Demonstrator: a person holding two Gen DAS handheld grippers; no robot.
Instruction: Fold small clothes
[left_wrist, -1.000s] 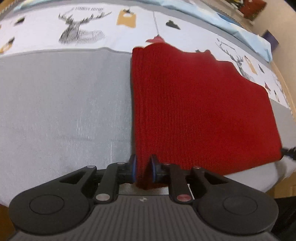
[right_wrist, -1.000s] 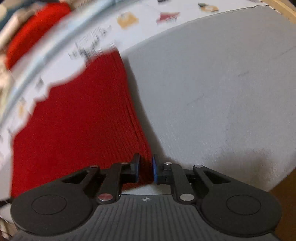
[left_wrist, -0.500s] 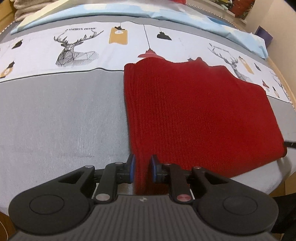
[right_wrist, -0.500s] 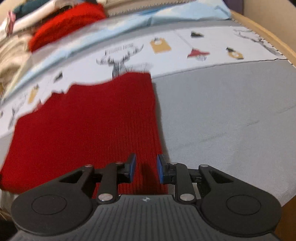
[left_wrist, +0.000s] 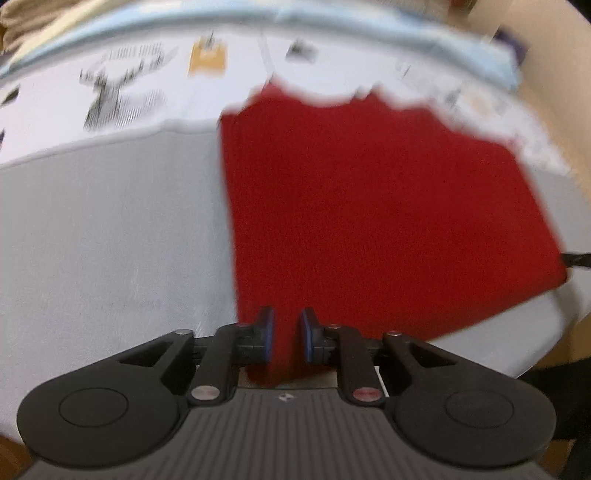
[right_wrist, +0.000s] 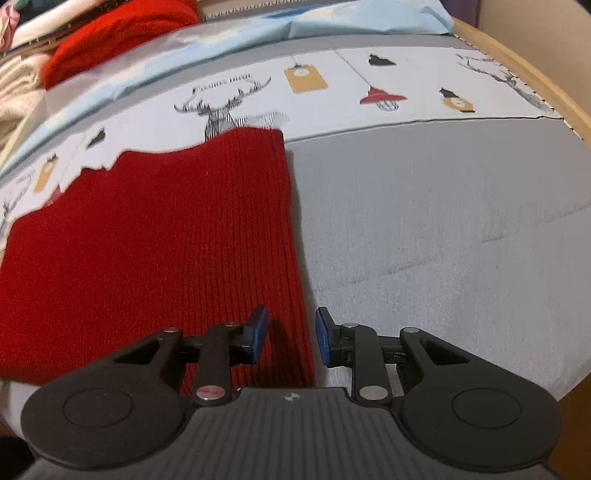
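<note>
**Desk:** Red knitted garment (right_wrist: 155, 240) — where did it lie?

**Photographer:** Flat on the grey part of a bed cover (right_wrist: 443, 221), its far edge reaching onto the white band printed with a deer head (right_wrist: 221, 107) and hanging lamps (right_wrist: 382, 99). In the right wrist view its ribbed right-hand edge ran straight toward the camera.

**Desk:** And the right gripper (right_wrist: 291, 338)?

**Photographer:** Its jaws stood clearly apart, straddling that ribbed edge at the near corner. Cloth showed between the blue pads (right_wrist: 258, 334), but neither pad pressed on it.

**Desk:** The left gripper (left_wrist: 286, 339)?

**Photographer:** The left wrist view was blurred. Its fingers had a narrow gap between them, placed over the garment's (left_wrist: 369, 206) near left corner. Red cloth filled the gap; whether the pads gripped it, I couldn't tell.

**Desk:** Anything behind?

**Photographer:** A pale blue sheet (right_wrist: 332, 22) lay along the far side of the cover, and past it, at upper left in the right wrist view, a pile with another red knit (right_wrist: 122, 33) beside cream fabric (right_wrist: 18, 88). A wooden rim (right_wrist: 535, 77) curved along the cover's right side.
</note>
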